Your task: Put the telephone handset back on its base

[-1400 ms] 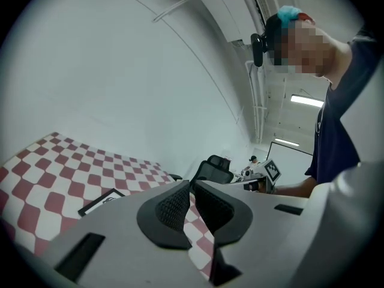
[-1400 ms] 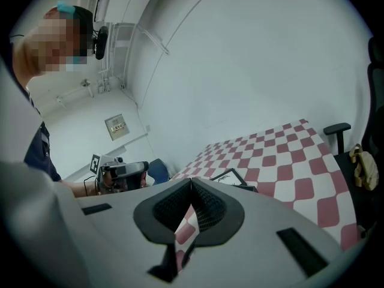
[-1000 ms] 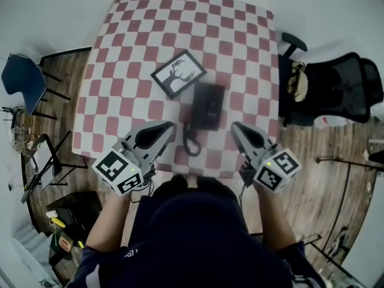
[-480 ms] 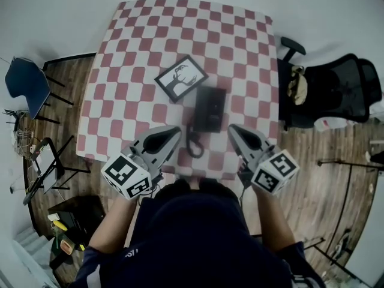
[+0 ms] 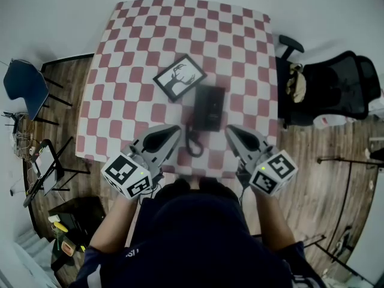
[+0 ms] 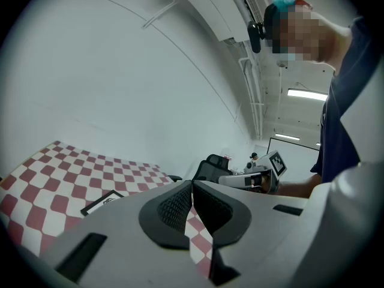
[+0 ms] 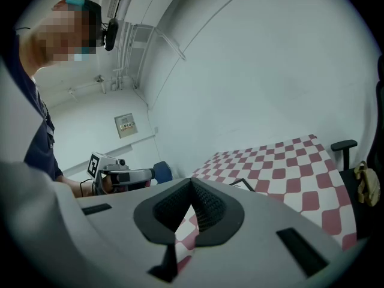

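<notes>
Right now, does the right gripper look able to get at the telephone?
Probably yes: the right gripper hovers just short of the telephone, with only bare checkered cloth between them, though its jaws are shut.

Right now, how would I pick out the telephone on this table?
Start at the red-and-white checkered table. Near its middle lies the telephone, beside a tilted framed picture. It alone is solid black, with a cord looping toward the person.

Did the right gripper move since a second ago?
Yes, a little: the right gripper edged inward, toward the black telephone, in the head view.
</notes>
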{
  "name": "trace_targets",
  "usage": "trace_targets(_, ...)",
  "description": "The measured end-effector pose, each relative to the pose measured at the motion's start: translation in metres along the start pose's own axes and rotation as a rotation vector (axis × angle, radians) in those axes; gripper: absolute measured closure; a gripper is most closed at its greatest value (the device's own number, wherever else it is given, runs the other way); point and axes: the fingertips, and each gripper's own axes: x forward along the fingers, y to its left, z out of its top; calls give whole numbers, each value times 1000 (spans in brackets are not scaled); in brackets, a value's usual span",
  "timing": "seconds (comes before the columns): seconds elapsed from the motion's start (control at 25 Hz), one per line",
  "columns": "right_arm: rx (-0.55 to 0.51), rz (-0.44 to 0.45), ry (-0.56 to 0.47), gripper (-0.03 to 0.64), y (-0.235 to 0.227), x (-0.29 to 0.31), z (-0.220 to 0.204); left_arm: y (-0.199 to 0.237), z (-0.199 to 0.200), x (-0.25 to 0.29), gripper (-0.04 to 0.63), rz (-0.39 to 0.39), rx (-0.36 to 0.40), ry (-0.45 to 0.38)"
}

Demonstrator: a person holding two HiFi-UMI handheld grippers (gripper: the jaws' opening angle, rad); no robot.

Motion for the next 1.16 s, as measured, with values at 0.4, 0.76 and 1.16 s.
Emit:
trace_targets(0.4,-9,7,12,601,0,5,0,4,2,2,558,1,-4,-5)
trace_targets(0.76,-28,19,24,601,4,12,1,8,2,3,558,3,-7,-6)
trace_targets(1.16,-40,24,40,600,5,16,0,11,3,6,558,-6,-5,-7)
